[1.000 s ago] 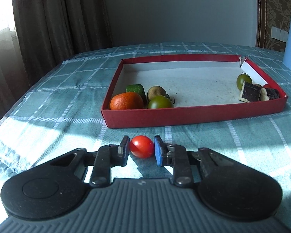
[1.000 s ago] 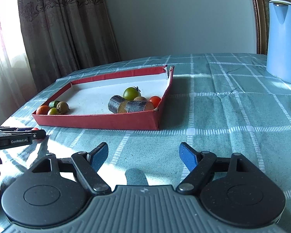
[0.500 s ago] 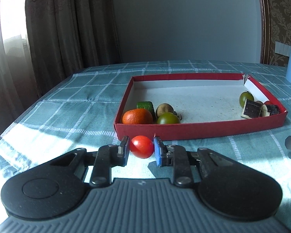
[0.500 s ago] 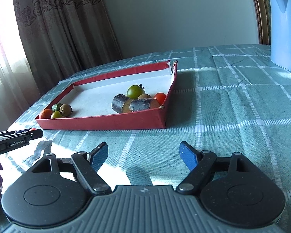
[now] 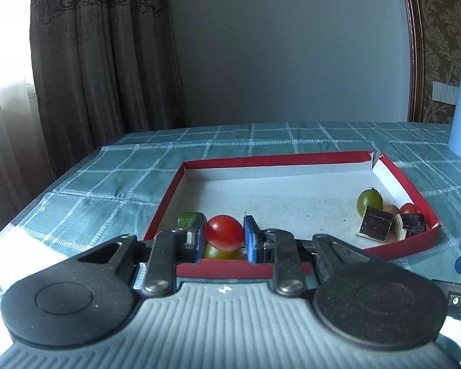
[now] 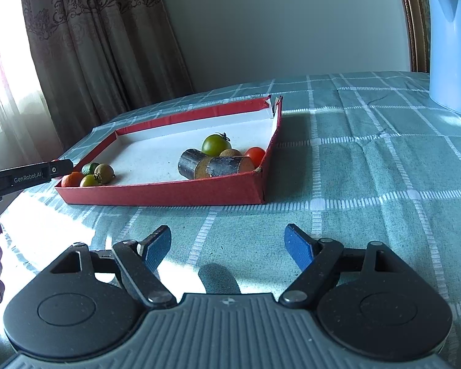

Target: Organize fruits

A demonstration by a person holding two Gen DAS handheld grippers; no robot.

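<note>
One small red tomato — glossy, round — sits clamped in the left gripper, low centre of the frame above the red tray's near edge. The right gripper gapes wide, holding nothing.

a home dining room: checked tablecloth, patterned curtains, electric kettle.

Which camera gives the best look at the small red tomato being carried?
The left wrist view: the red tomato sits large between the left tool's pads. In the right wrist view, only a red sliver shows behind that tool.
</note>
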